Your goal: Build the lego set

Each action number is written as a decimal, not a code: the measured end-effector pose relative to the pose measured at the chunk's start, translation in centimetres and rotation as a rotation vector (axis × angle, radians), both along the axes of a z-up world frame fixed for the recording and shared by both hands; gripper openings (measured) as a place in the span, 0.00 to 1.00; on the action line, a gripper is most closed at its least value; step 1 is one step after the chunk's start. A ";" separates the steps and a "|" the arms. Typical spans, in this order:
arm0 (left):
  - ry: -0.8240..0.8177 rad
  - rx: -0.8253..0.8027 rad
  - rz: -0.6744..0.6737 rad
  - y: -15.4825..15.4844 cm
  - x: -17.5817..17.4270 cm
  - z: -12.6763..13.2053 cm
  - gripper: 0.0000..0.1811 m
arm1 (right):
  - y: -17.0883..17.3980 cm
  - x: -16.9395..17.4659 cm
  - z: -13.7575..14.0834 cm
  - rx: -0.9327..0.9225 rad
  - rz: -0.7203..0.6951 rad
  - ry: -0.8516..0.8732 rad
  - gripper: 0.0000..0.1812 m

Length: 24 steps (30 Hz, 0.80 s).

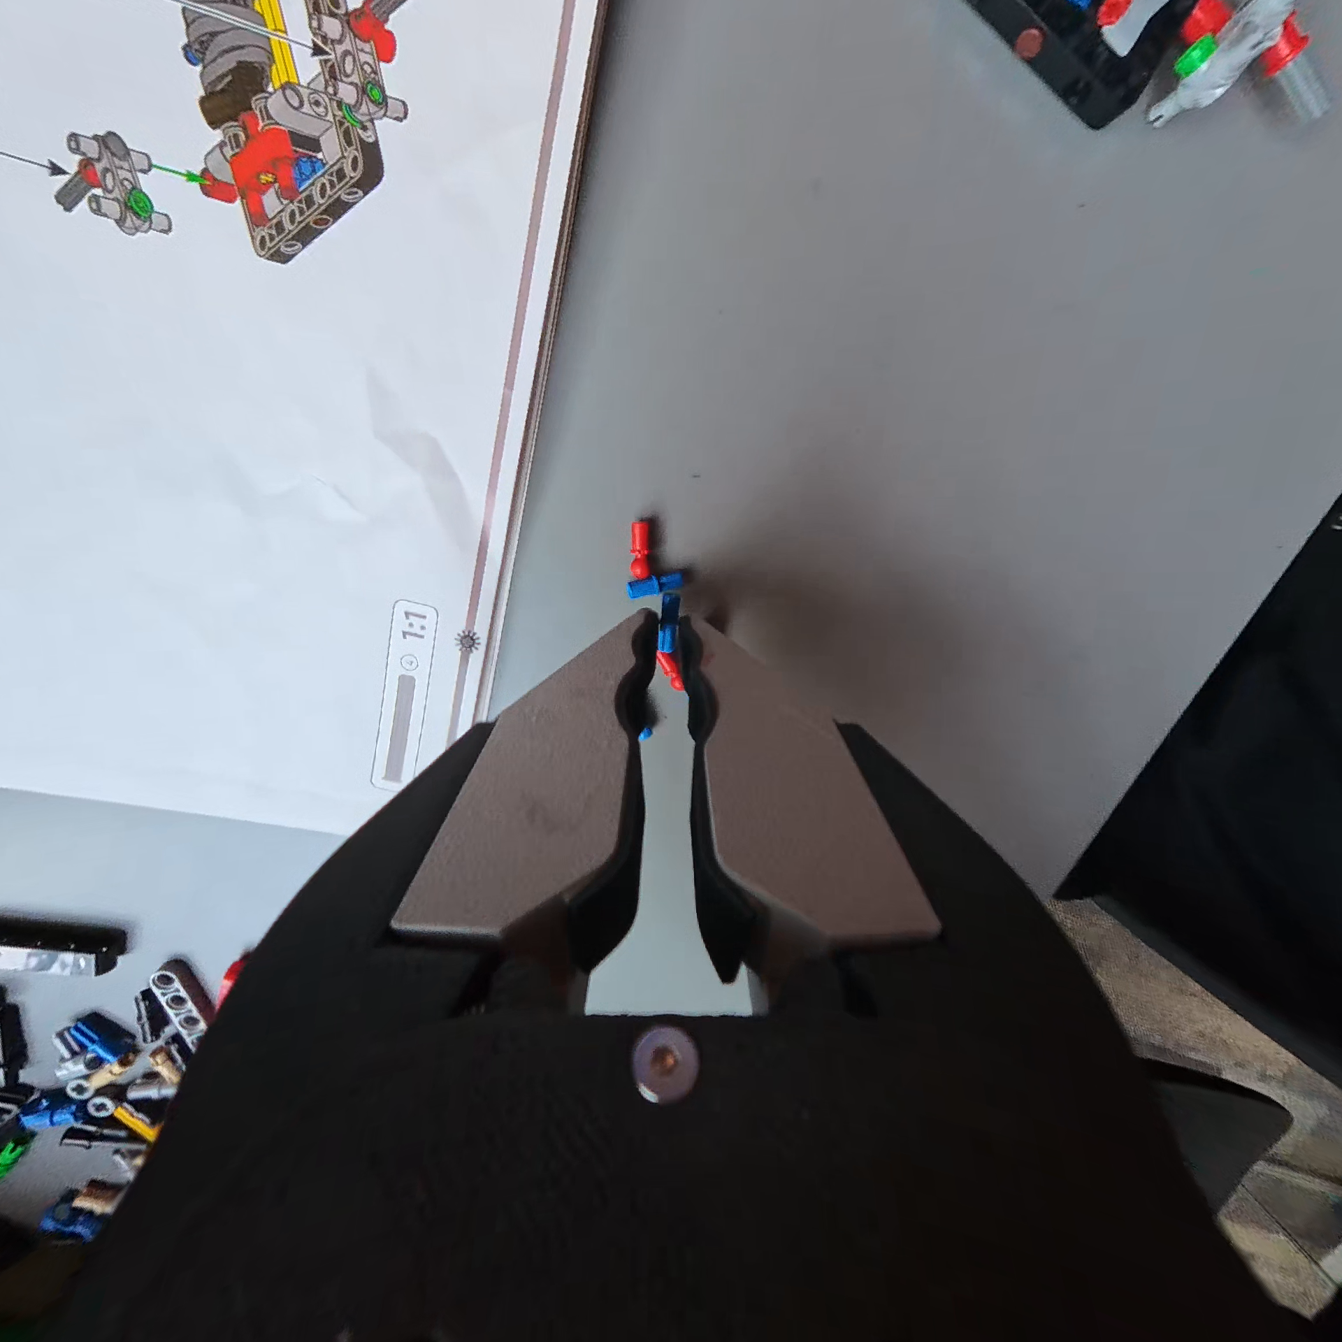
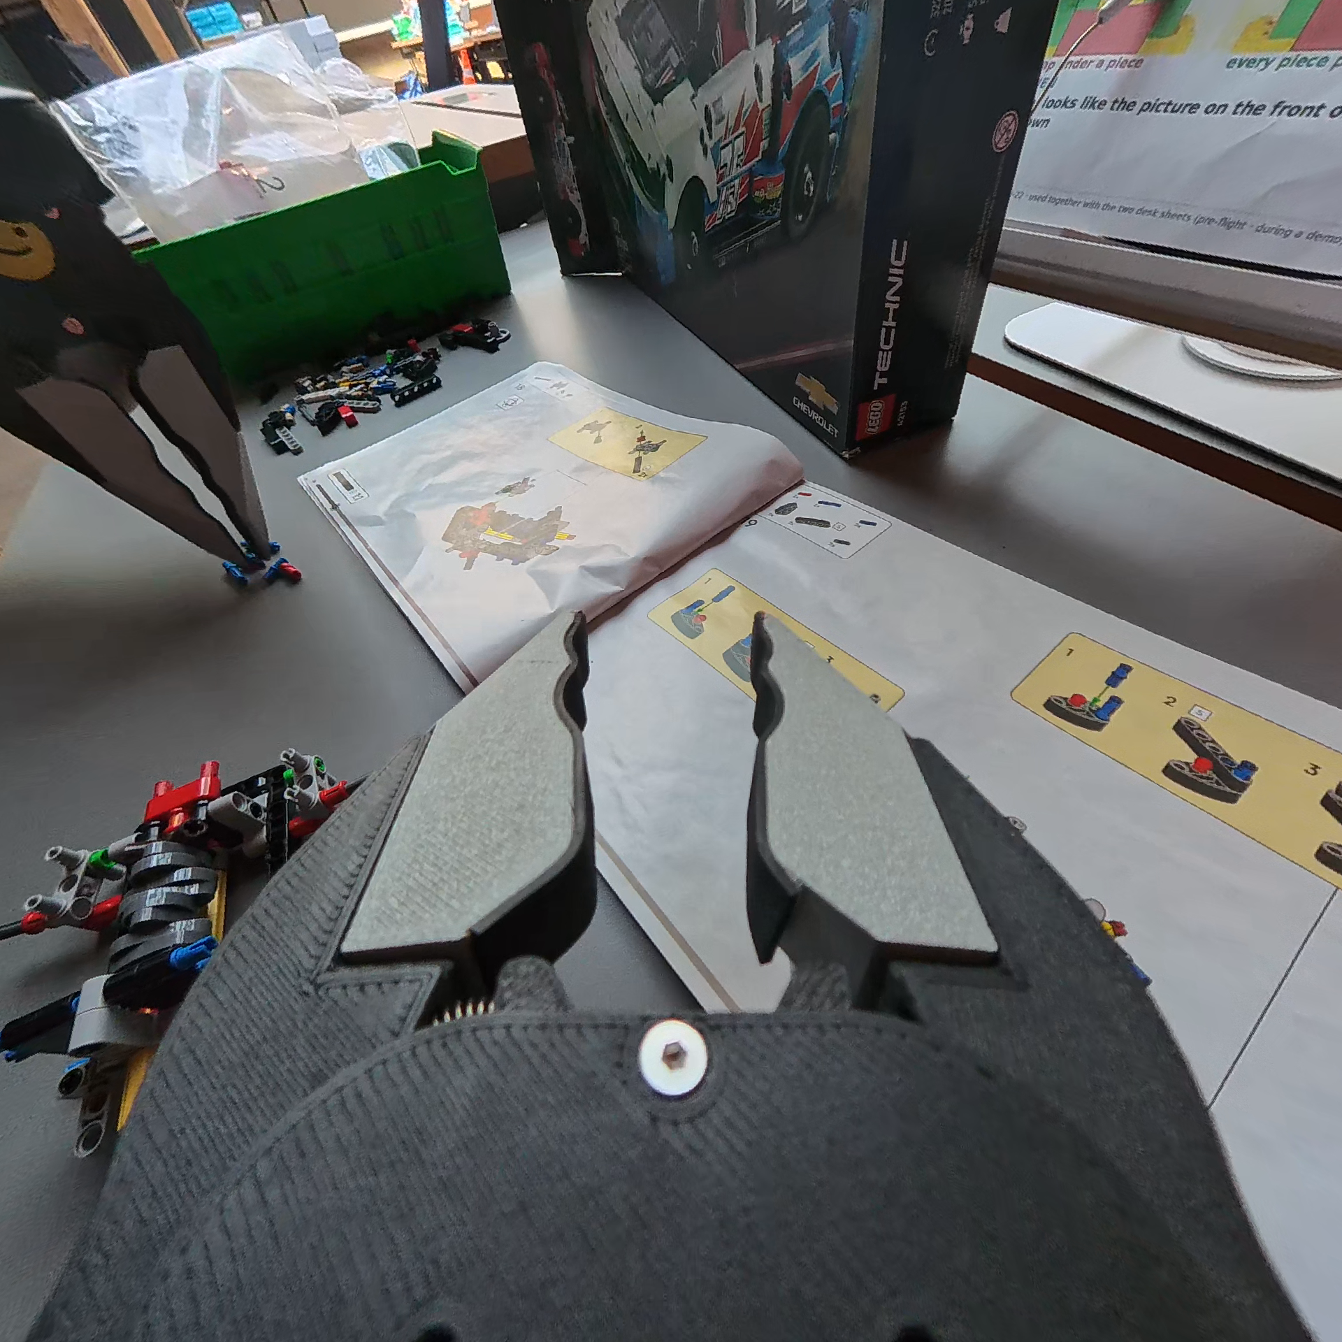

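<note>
Hovering at mid-frame, the left gripper (image 1: 667,635) is nearly closed around a blue pin (image 1: 668,624) in a small cluster of red and blue pins on the grey desk (image 1: 944,363); whether it actually grips is hard to tell. It probably works there because the pins sit just beside the instruction booklet (image 1: 254,472). The right gripper (image 2: 668,653) waits spread and empty over the booklet, with the half-built assembly (image 2: 167,871) at lower left, likely within reach for fitting.

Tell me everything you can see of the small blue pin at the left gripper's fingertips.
The blue pin is a short, glossy plastic connector with a ribbed collar. It lies on the grey table, pointing roughly along the fingers, its far end sticking out past the tips. The left gripper has narrowed around it, though a firm clamp cannot be confirmed. A red pin touches its near end; another blue pin lies crosswise just beyond.
</note>
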<state>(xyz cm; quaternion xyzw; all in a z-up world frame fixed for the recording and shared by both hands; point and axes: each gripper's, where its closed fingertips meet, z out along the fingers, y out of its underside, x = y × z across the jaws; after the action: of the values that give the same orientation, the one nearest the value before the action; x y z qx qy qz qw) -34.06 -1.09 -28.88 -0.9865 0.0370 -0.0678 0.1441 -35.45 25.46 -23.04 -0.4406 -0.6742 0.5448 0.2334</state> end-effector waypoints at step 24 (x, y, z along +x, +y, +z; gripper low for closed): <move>0.006 0.071 0.035 0.3 -1.6 2.0 0.03 | 0.1 0.0 0.1 -0.013 -0.003 -0.001 0.24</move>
<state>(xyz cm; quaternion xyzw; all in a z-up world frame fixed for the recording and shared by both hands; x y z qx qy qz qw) -35.65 -0.81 -26.89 -0.9815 0.0228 -0.0612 0.1801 -35.46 25.60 -22.95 -0.4433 -0.6702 0.5486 0.2310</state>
